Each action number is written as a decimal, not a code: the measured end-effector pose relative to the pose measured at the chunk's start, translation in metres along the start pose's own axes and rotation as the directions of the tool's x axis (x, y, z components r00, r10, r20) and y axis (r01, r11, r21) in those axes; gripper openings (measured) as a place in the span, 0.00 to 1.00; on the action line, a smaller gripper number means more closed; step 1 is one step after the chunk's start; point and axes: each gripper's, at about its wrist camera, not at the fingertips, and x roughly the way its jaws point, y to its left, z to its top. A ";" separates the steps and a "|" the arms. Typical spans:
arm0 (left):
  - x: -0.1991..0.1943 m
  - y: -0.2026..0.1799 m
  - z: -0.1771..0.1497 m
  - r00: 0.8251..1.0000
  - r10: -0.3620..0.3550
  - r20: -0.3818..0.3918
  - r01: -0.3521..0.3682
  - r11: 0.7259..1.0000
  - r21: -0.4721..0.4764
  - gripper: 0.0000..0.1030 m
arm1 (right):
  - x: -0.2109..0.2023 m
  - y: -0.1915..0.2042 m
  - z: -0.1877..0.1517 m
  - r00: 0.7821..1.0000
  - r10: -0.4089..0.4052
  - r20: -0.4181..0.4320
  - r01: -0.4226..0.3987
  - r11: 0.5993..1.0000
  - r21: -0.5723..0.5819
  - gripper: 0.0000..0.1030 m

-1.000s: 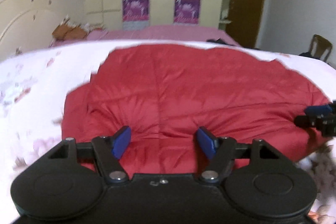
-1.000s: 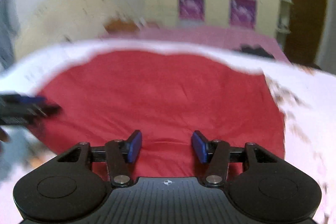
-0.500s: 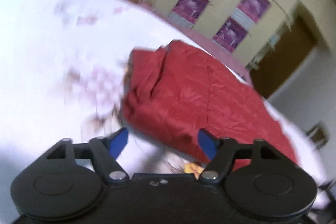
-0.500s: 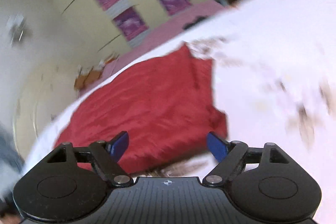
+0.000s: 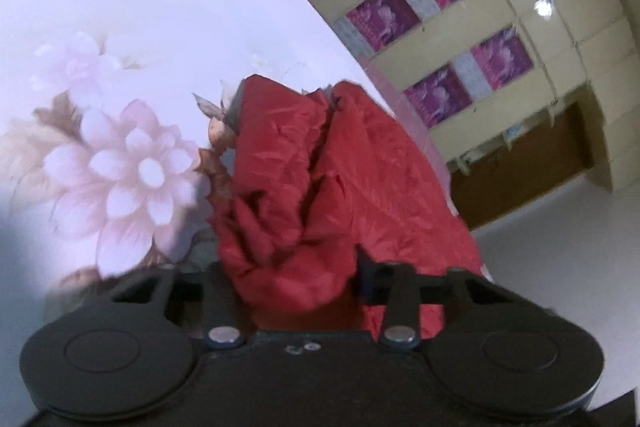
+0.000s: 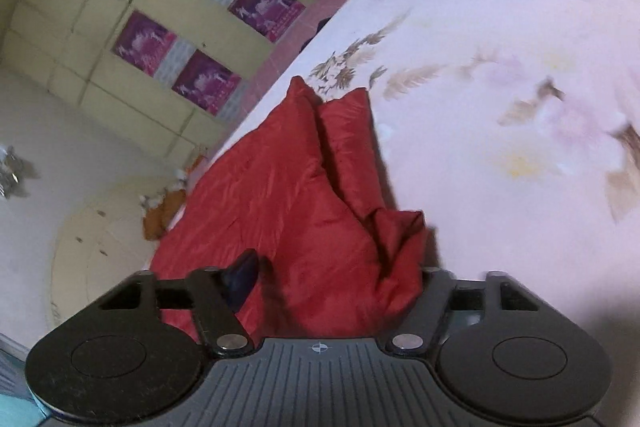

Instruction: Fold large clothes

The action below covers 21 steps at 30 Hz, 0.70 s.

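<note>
A large red padded garment (image 5: 340, 167) lies on a floral bed sheet (image 5: 120, 67). In the left wrist view, my left gripper (image 5: 292, 275) is tilted and straddles the garment's bunched near left edge; its jaws stand wide apart with red fabric filling the gap and hiding the left pad. In the right wrist view, my right gripper (image 6: 332, 279) straddles the garment's (image 6: 288, 187) near right edge in the same way, with its jaws wide apart and fabric between them. The right pad is hidden by cloth.
The white and pink floral sheet (image 6: 500, 87) spreads to both sides of the garment. A cream wardrobe with purple posters (image 5: 440, 39) stands at the back. A brown door (image 5: 532, 163) is beside it. A cream headboard (image 6: 92, 239) is at one end.
Both grippers have swung outward from the garment's middle to its side edges, tilted, and pushed in so the fabric now sits between their jaws.
</note>
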 end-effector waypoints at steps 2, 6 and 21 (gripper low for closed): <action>-0.001 -0.009 0.000 1.000 0.023 0.003 -0.023 0.998 0.059 0.26 | 0.001 0.001 -0.007 1.000 0.013 -0.009 -0.013 1.000 -0.020 0.24; -0.012 -0.027 -0.006 0.997 0.076 0.017 -0.078 0.983 0.165 0.18 | -0.005 0.010 -0.007 1.000 0.013 -0.006 -0.014 0.997 -0.079 0.16; -0.104 -0.035 -0.071 0.993 0.120 0.021 -0.121 0.965 0.233 0.16 | -0.086 0.005 -0.030 0.998 -0.028 -0.047 0.019 0.982 -0.186 0.14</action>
